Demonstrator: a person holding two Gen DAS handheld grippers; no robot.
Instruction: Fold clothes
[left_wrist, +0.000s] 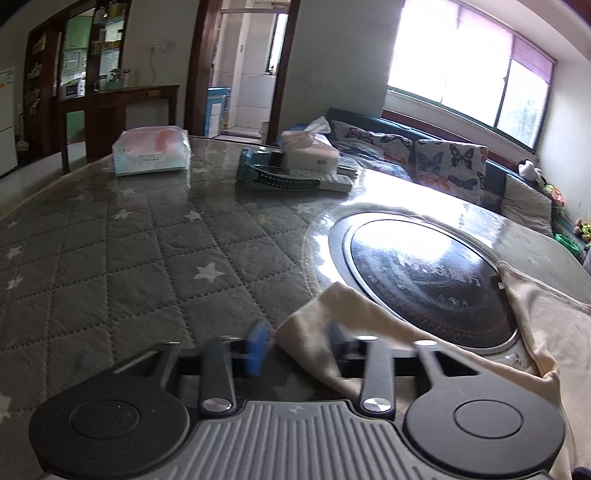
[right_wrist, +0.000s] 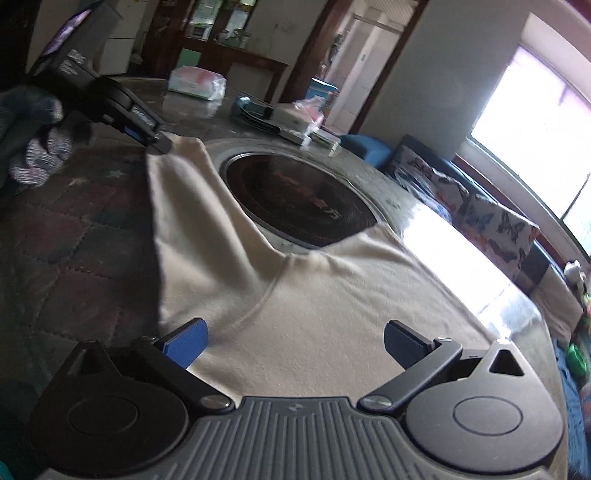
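a cream, soft knit garment (right_wrist: 295, 295) is spread flat on the grey quilted star-print table cover (left_wrist: 129, 258), its sleeve reaching toward ten o'clock in the right wrist view and partly overlapping the round black glass induction hob (right_wrist: 295, 199) set into the table. the left gripper (left_wrist: 299, 343) is seen with its blue pads parted, the sleeve end lying between them but not pressed. the right gripper (right_wrist: 295, 343) is held wide open above the body of the garment, nothing clamped. the fabric is judged light, limp and prone to slide on the glossy hob, so it is best pinched at a hem or cuff edge and dragged low. at twelve o'clock a pink-and-white tissue pack (left_wrist: 151, 151) and a white tissue box (left_wrist: 310, 147) are left well apart.
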